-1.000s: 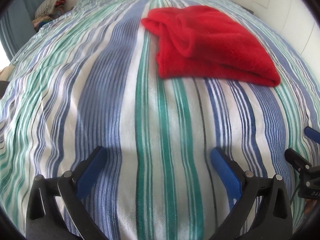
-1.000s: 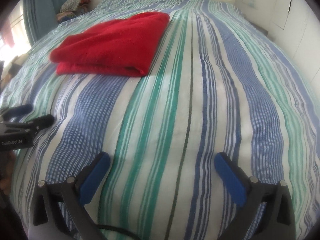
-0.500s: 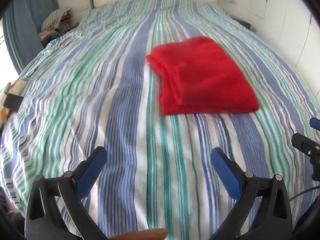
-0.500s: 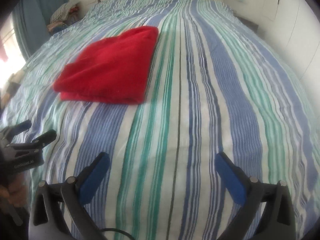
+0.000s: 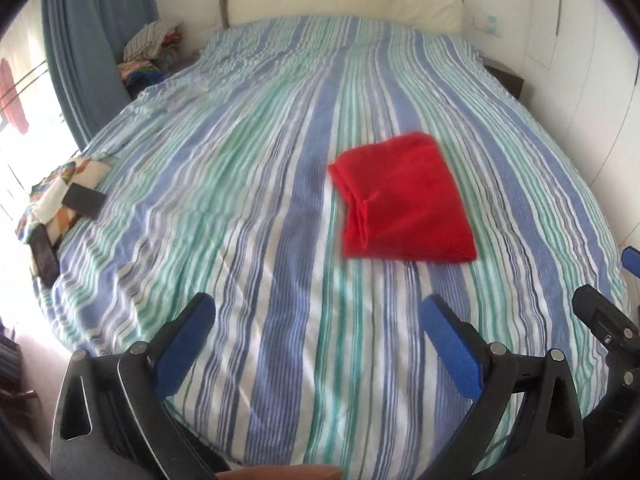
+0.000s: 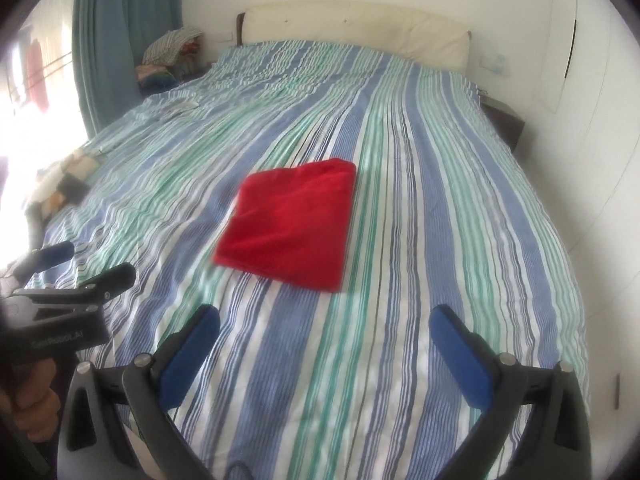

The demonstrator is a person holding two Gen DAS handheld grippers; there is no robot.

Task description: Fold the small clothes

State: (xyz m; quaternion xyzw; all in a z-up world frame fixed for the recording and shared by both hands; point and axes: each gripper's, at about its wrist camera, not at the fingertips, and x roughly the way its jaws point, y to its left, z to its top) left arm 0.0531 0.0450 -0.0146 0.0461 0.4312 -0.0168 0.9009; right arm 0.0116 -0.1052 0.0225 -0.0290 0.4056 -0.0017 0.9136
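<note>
A folded red garment [image 5: 404,200] lies flat on the striped bedspread [image 5: 240,200], right of centre in the left wrist view and near the middle in the right wrist view [image 6: 290,226]. My left gripper [image 5: 316,320] is open and empty, held back near the foot of the bed, well short of the garment. My right gripper [image 6: 326,326] is open and empty too, also back from the garment. The left gripper shows at the left edge of the right wrist view [image 6: 72,268]. The right gripper shows at the right edge of the left wrist view [image 5: 608,312].
A cream headboard [image 6: 356,28] stands at the far end. A pile of clothes [image 5: 150,50] sits beside a blue curtain [image 5: 92,40] at the far left. A patterned cloth with a dark flat object [image 5: 60,196] lies at the bed's left edge. A white wall [image 6: 592,120] runs along the right.
Both grippers have pulled back and up from the bed. The red garment now looks smaller and farther away, and the whole bed has come into view. Both stay open.
</note>
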